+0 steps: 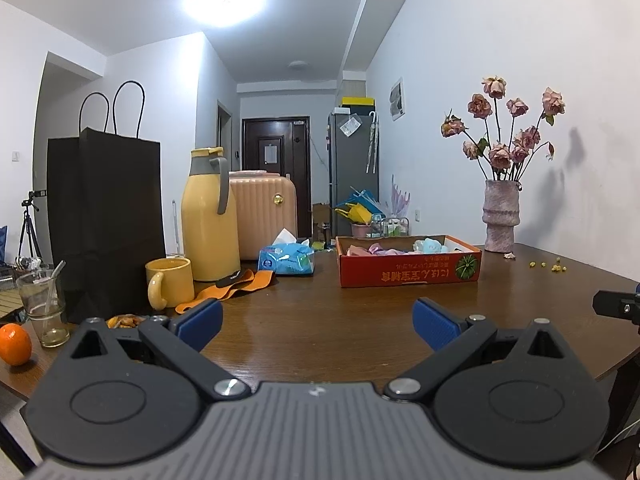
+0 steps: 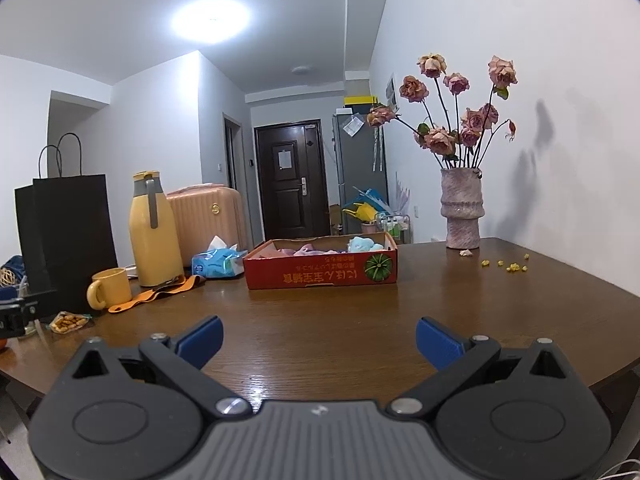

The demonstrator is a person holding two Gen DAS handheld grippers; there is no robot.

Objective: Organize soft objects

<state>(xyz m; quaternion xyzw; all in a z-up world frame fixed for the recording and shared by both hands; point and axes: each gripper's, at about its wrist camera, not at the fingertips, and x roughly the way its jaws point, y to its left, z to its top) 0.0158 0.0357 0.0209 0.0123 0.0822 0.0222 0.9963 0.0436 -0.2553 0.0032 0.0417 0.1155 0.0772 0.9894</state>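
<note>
A shallow red cardboard box (image 1: 408,272) (image 2: 320,270) stands on the brown table (image 1: 340,320) (image 2: 340,312), far from both grippers. Pink, lilac and light-blue soft items (image 1: 384,249) (image 2: 320,248) lie inside it. An orange fabric strap (image 1: 236,286) (image 2: 156,296) lies by the yellow jug. My left gripper (image 1: 318,324) is open and empty above the table's near part. My right gripper (image 2: 319,338) is open and empty, also over the near part. The right gripper's edge shows at the far right of the left wrist view (image 1: 618,306).
At left stand a black paper bag (image 1: 104,220) (image 2: 64,236), a yellow jug (image 1: 210,216) (image 2: 156,232), a yellow mug (image 1: 170,282) (image 2: 110,288), a blue tissue pack (image 1: 286,260) (image 2: 218,264), a glass (image 1: 42,304), an orange (image 1: 15,344) and a snack packet (image 2: 68,322). A vase of dried roses (image 1: 500,216) (image 2: 462,212) stands at the back right.
</note>
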